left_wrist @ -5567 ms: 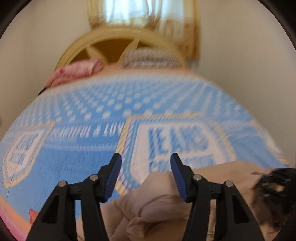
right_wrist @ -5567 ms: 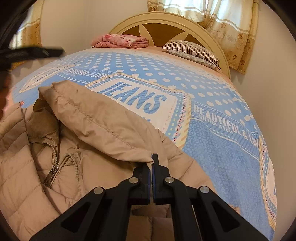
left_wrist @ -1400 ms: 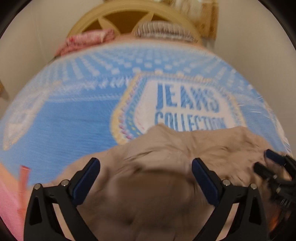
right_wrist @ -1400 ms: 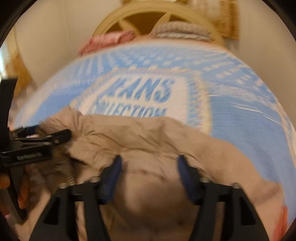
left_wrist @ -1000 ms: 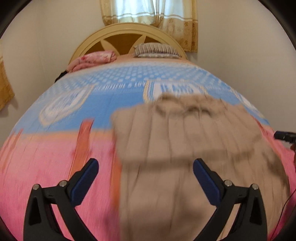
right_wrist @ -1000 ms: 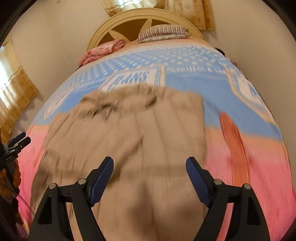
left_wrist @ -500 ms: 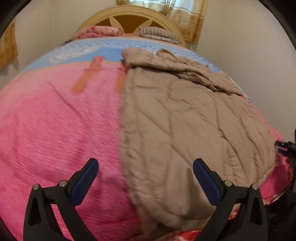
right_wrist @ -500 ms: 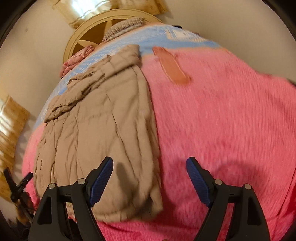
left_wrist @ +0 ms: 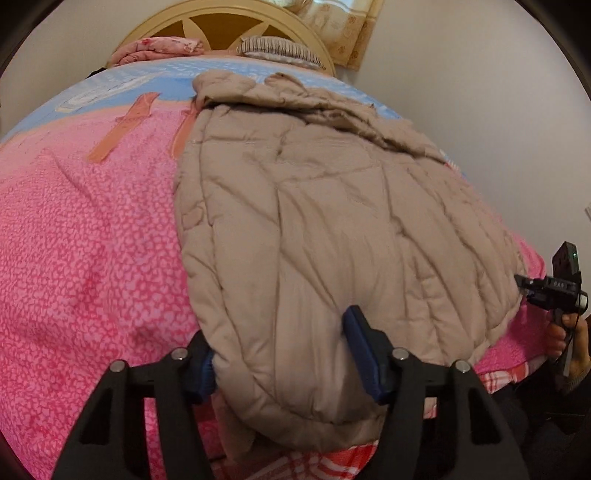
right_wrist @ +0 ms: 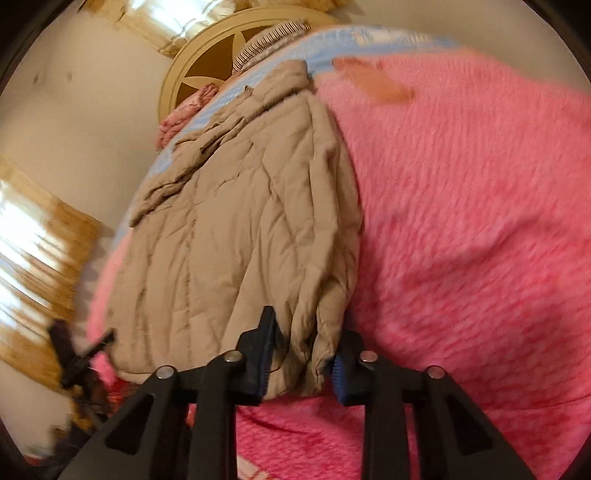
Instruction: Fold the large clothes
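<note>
A large beige quilted jacket (left_wrist: 332,229) lies flat on the pink blanket, its hem at the bed's near edge. My left gripper (left_wrist: 280,350) is open, its jaws standing around the jacket's near left hem corner. In the right wrist view the jacket (right_wrist: 236,236) lies left of centre. My right gripper (right_wrist: 303,350) is partly open around the near right hem corner, with bunched fabric between the jaws. The right gripper also shows in the left wrist view (left_wrist: 554,288), and the left gripper, blurred, in the right wrist view (right_wrist: 79,354).
A pink blanket (left_wrist: 81,251) covers the near bed, with a blue patterned cover (left_wrist: 122,81) beyond it. A striped pillow (left_wrist: 277,48) and folded pink bedding (left_wrist: 159,48) lie by the cream headboard (left_wrist: 221,18). A wall runs close on the right.
Both grippers have dropped to the bed's near edge and narrowed from wide open around the jacket's two hem corners. The jacket has stayed flat on the bed.
</note>
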